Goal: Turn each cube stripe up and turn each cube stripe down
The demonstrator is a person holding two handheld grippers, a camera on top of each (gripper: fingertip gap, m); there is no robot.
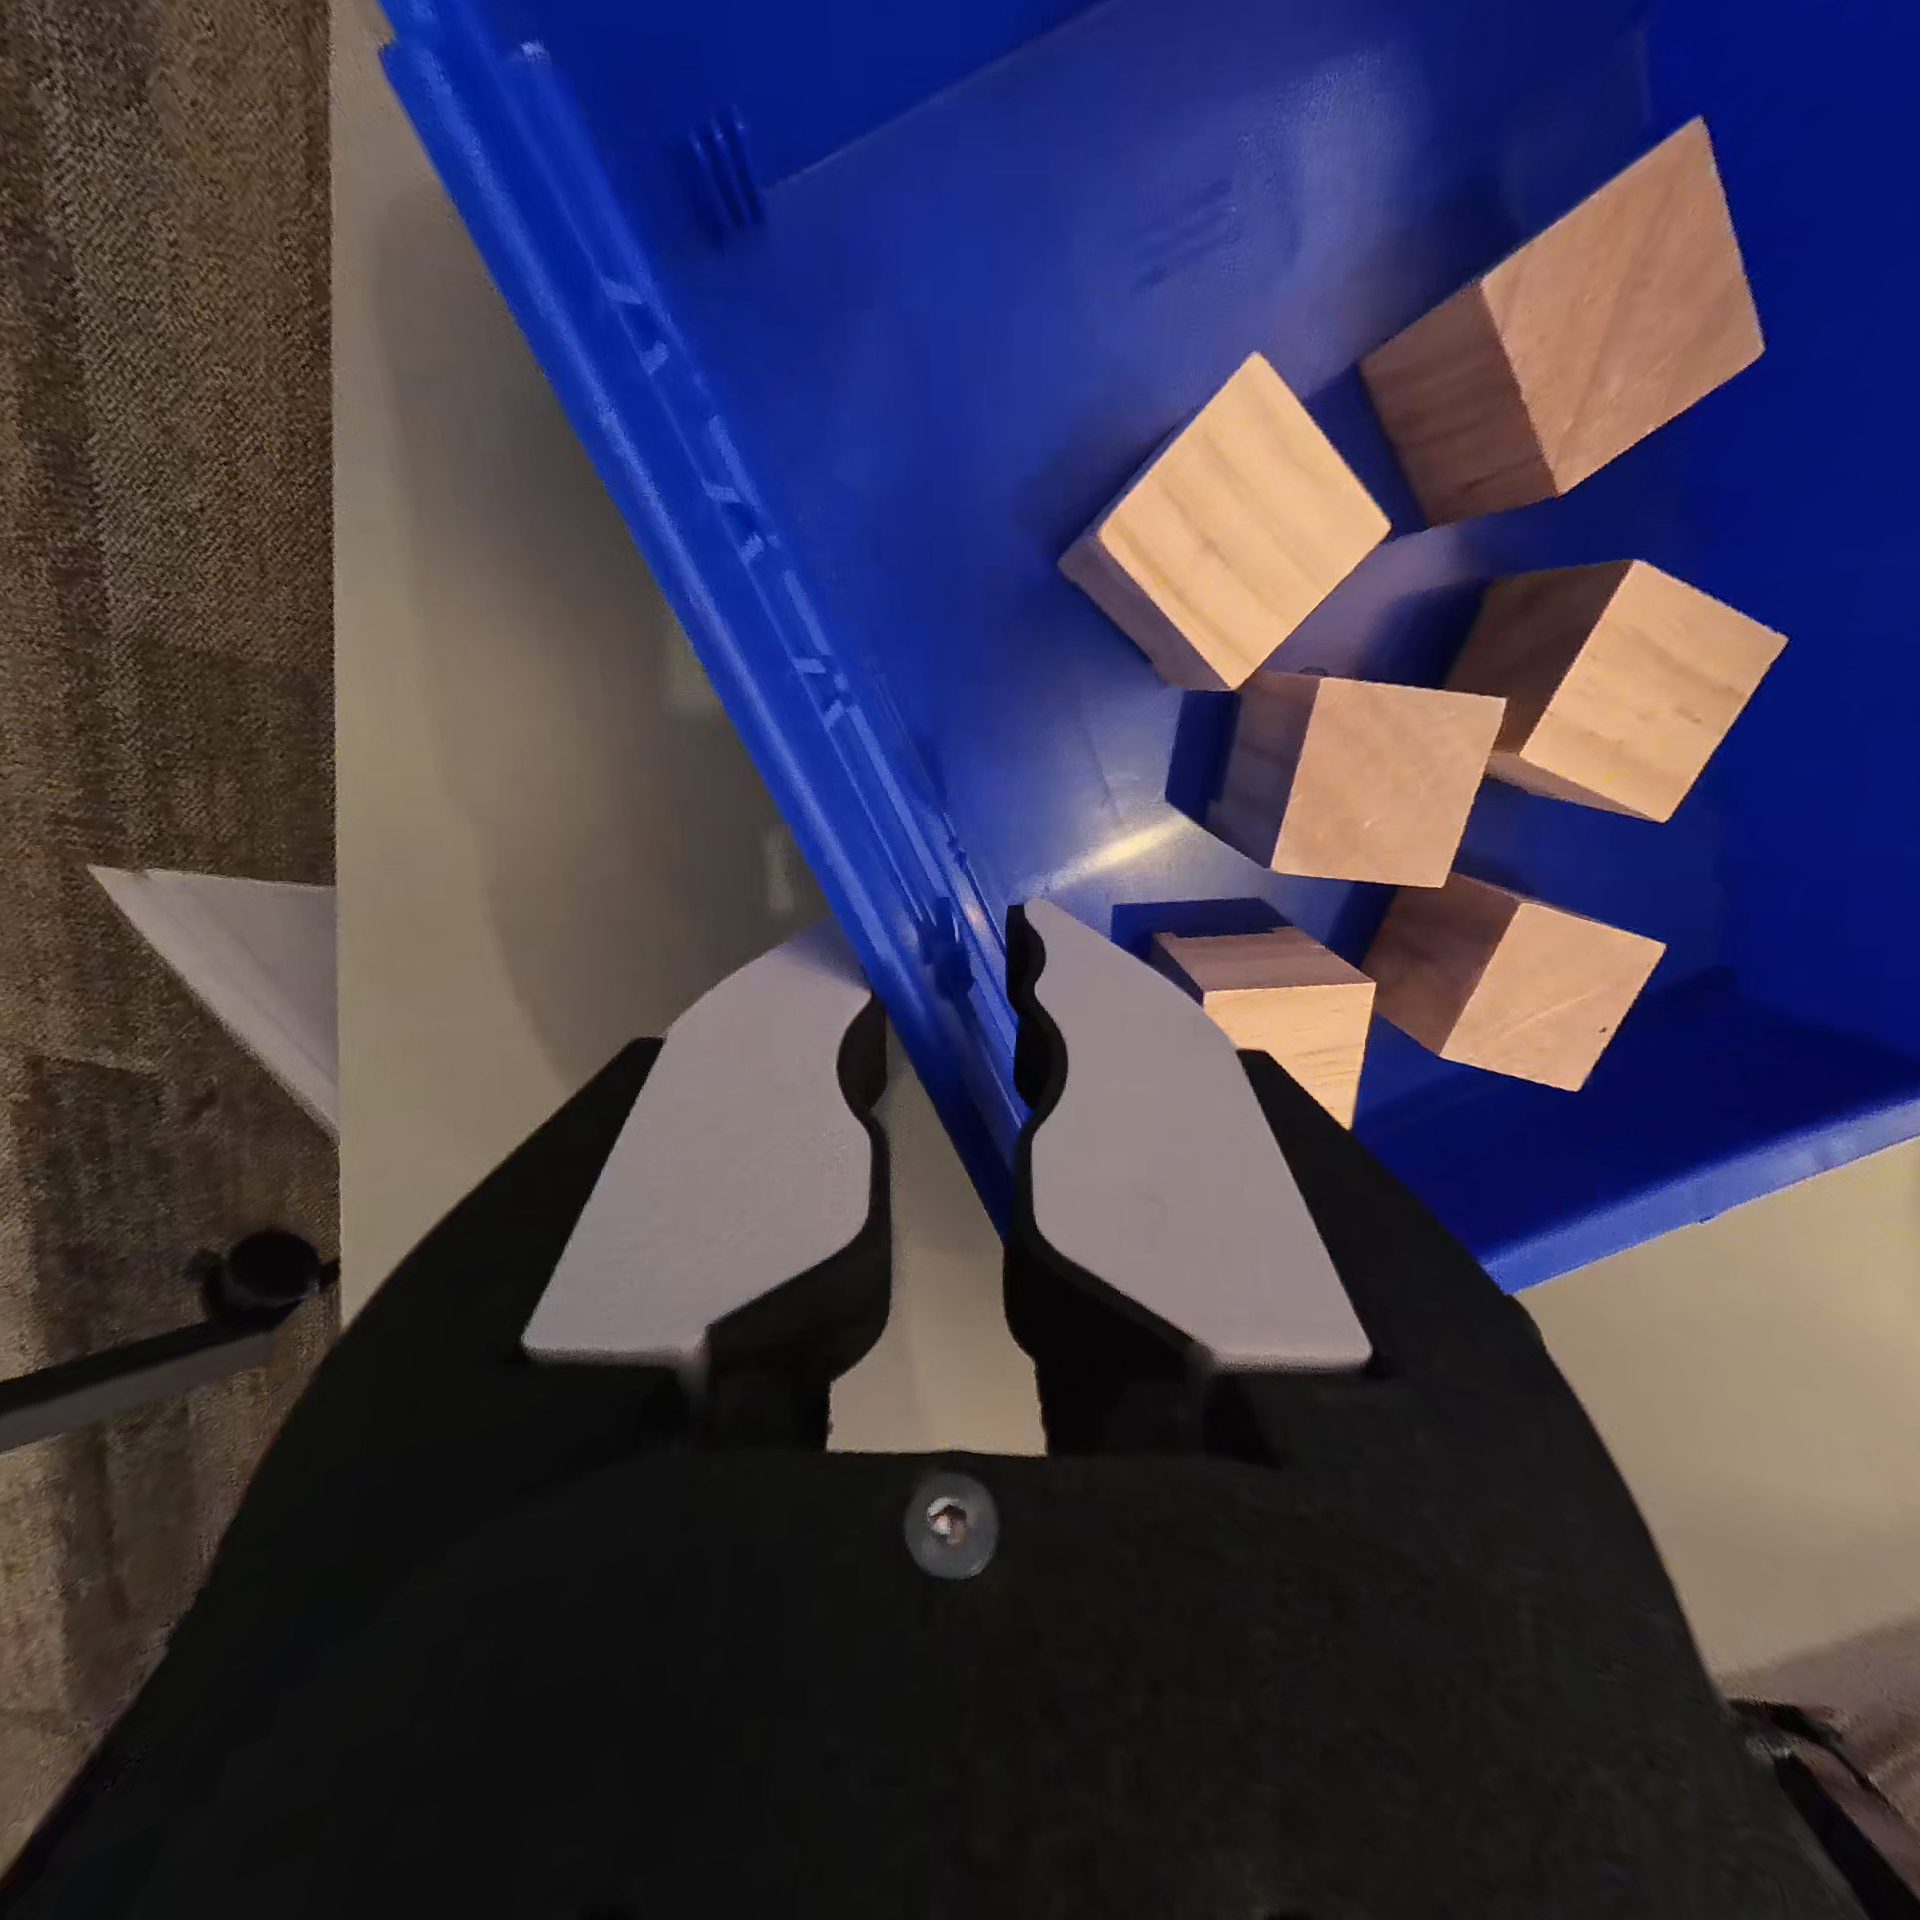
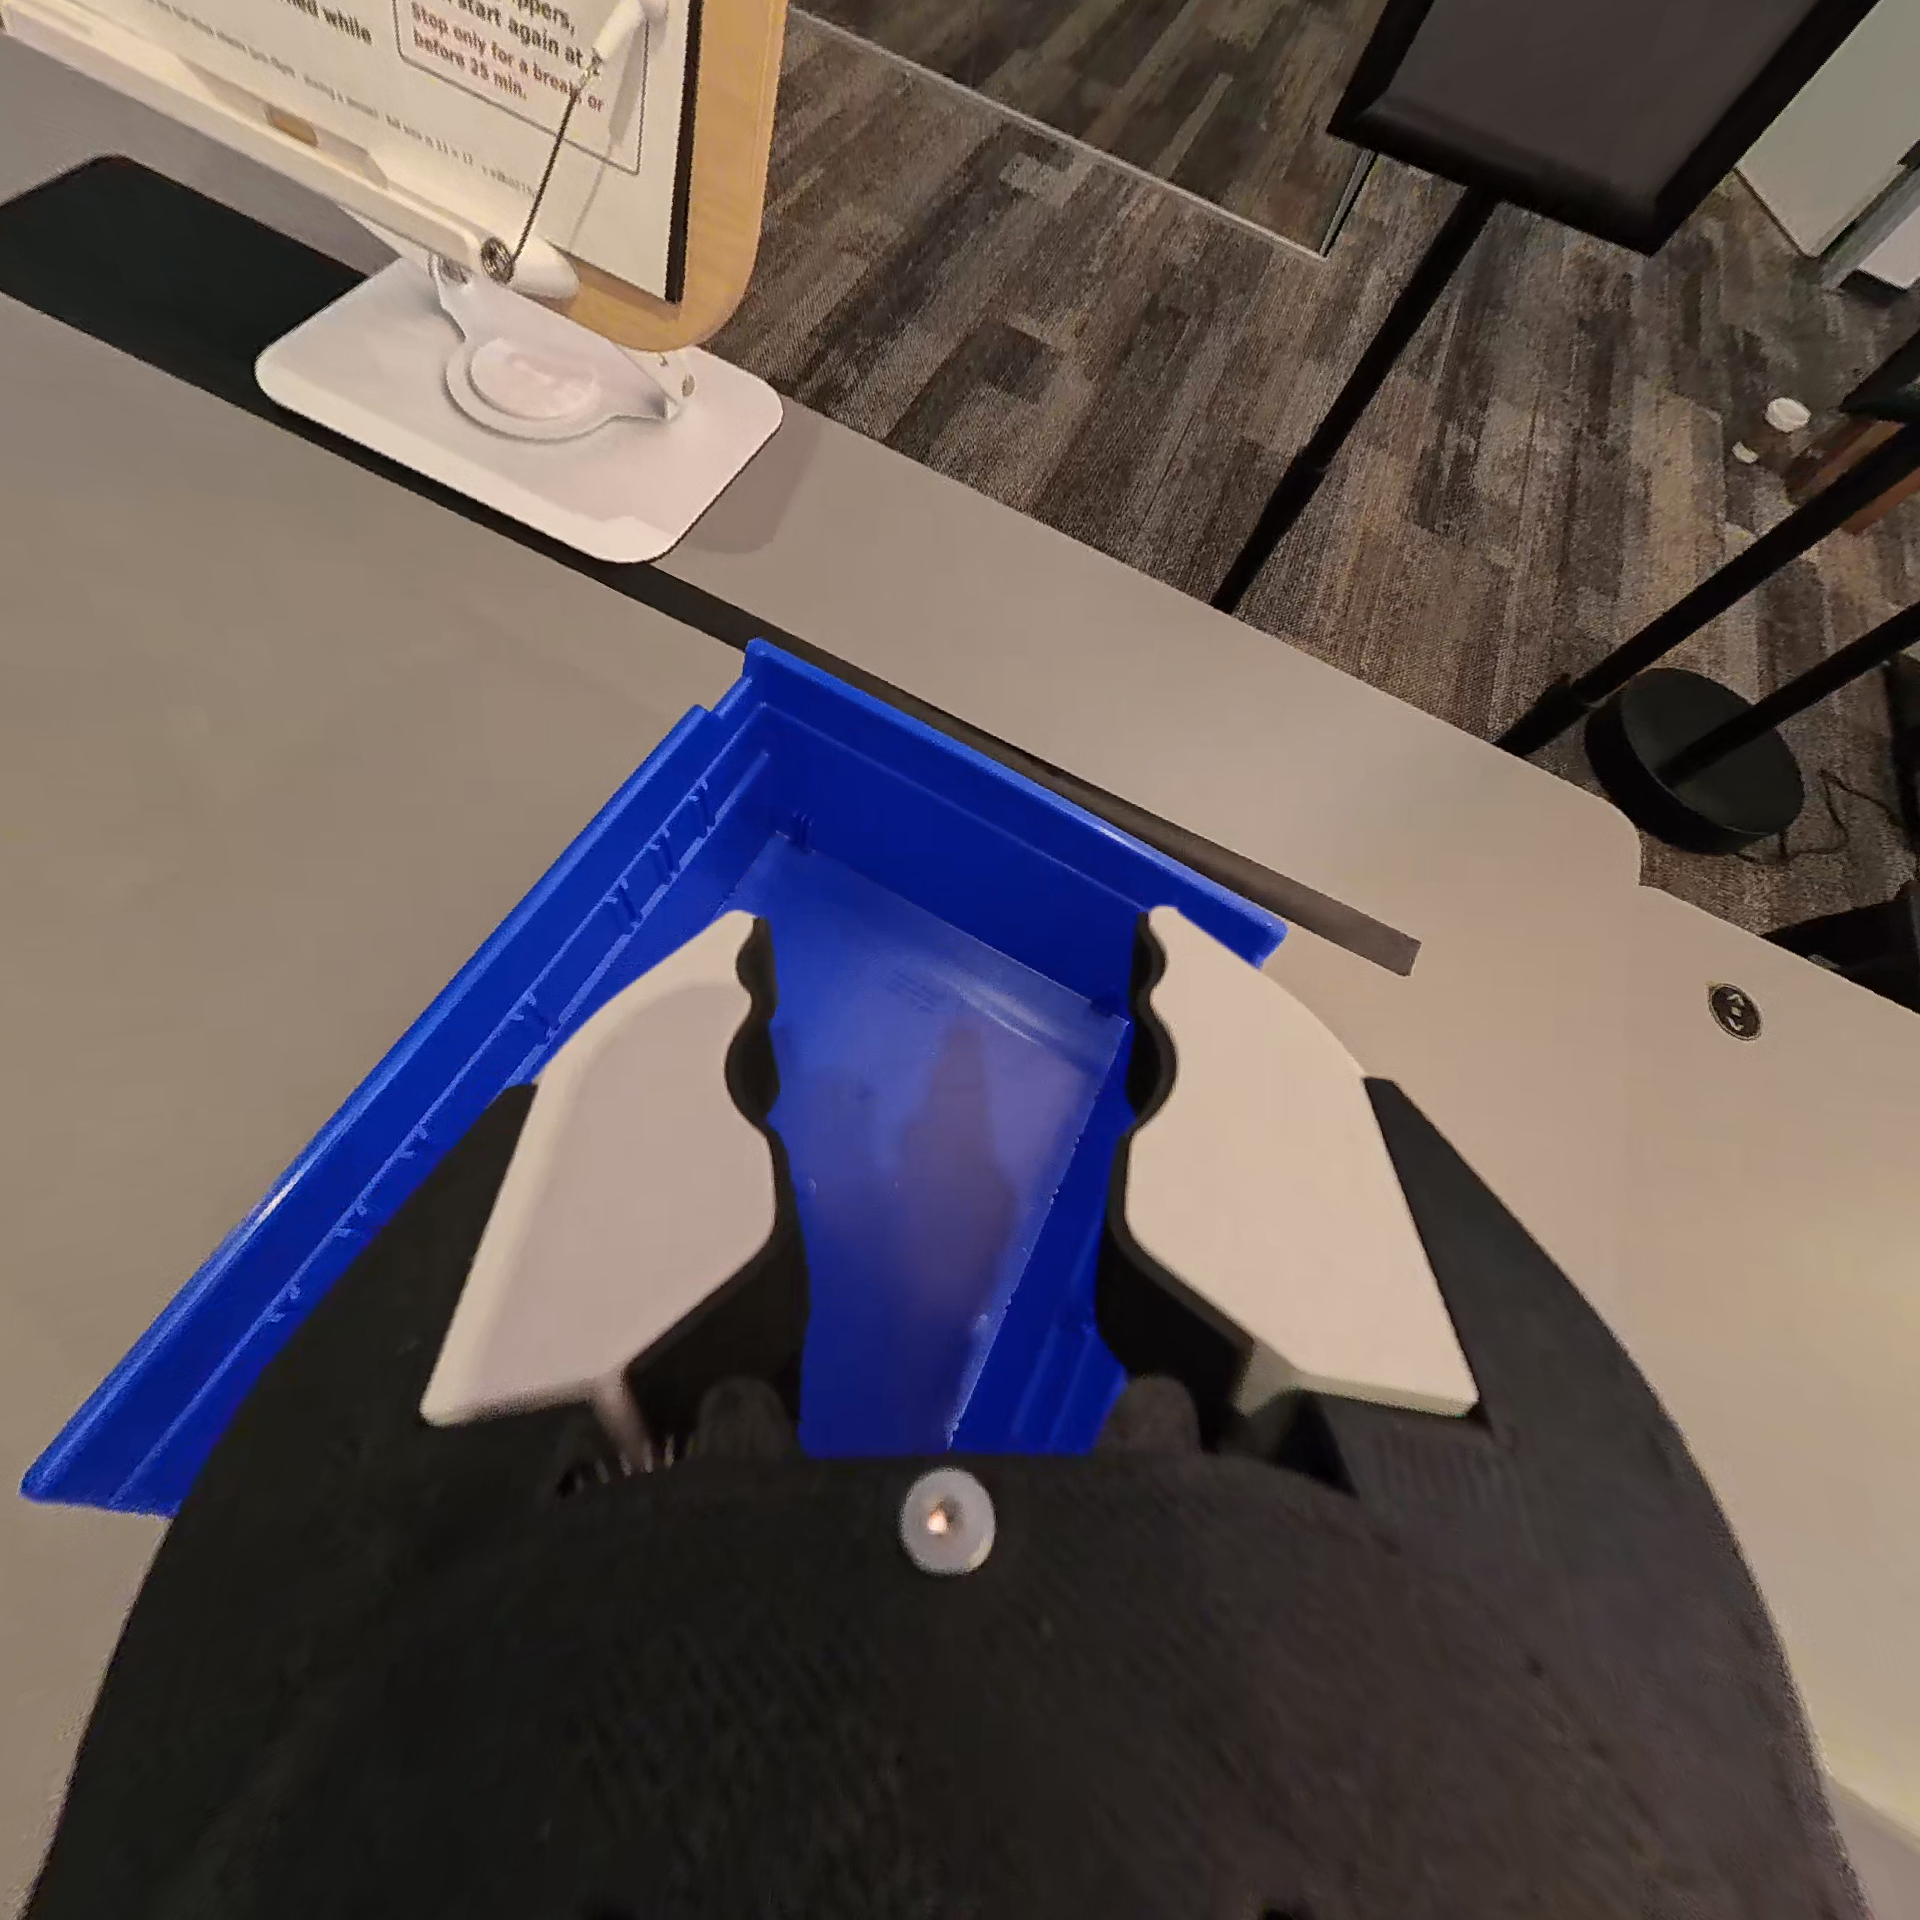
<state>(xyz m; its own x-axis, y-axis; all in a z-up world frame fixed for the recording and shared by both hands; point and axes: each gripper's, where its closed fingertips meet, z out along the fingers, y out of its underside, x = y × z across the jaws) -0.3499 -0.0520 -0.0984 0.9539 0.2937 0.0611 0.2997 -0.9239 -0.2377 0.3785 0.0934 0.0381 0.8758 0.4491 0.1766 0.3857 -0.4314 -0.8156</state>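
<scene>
The left tool [image 1: 945, 997] straddles the side wall of the blue bin [image 1: 935, 436], one finger outside and one inside, pressed against the wall. The right tool [image 2: 948, 935] hangs spread over the far end of the bin [image 2: 665, 831], holding nothing. The bin sits near the far edge of the surface [image 2: 312, 790].

Six cubes [image 1: 1361, 774] lie loose on the bin floor, clustered near the wall the left tool clamps. No stripe shows on any visible face; striped faces are likely down or turned away.

Handling, as a judgement:
- The cubes appear to be plain wood: light, rigid, not fragile.
- Flat, smooth faces may slip under a weak pinch; take hold on two opposite side faces, centred.
- Neighbouring cubes sit close or touching, leaving little room for a finger. Start with an outer cube [image 1: 1564, 322].
- The nearest cube [image 1: 1288, 1003] lies just beside the left tool's inner finger and is partly hidden.
</scene>
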